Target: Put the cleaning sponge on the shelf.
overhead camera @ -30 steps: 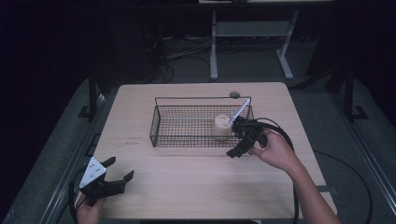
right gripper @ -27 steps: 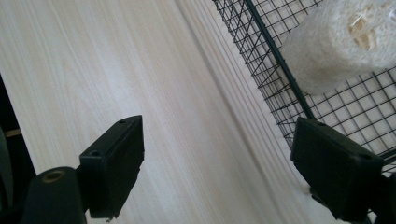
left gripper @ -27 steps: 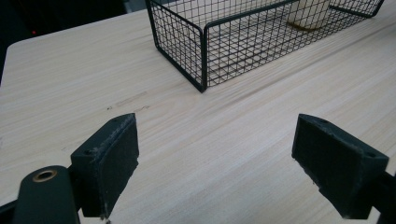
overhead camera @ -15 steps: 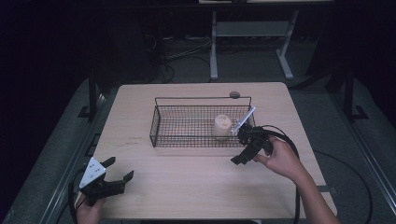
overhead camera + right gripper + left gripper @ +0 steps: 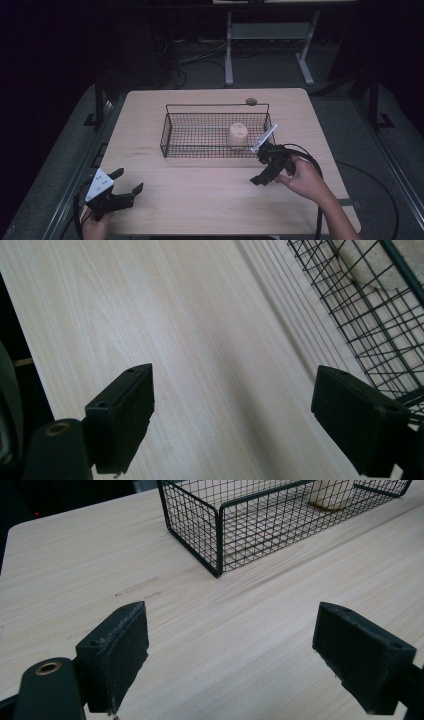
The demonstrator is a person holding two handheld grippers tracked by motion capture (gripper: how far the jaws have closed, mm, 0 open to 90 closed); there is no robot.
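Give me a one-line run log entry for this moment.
right gripper: open, empty, just outside the wire basket | left gripper: open, empty, near table edge | cream cylinder: upright inside the basket

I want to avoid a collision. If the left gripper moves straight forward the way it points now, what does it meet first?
Probably the near corner of the wire basket. The open left gripper has bare table ahead, then that corner; depth is uncertain.
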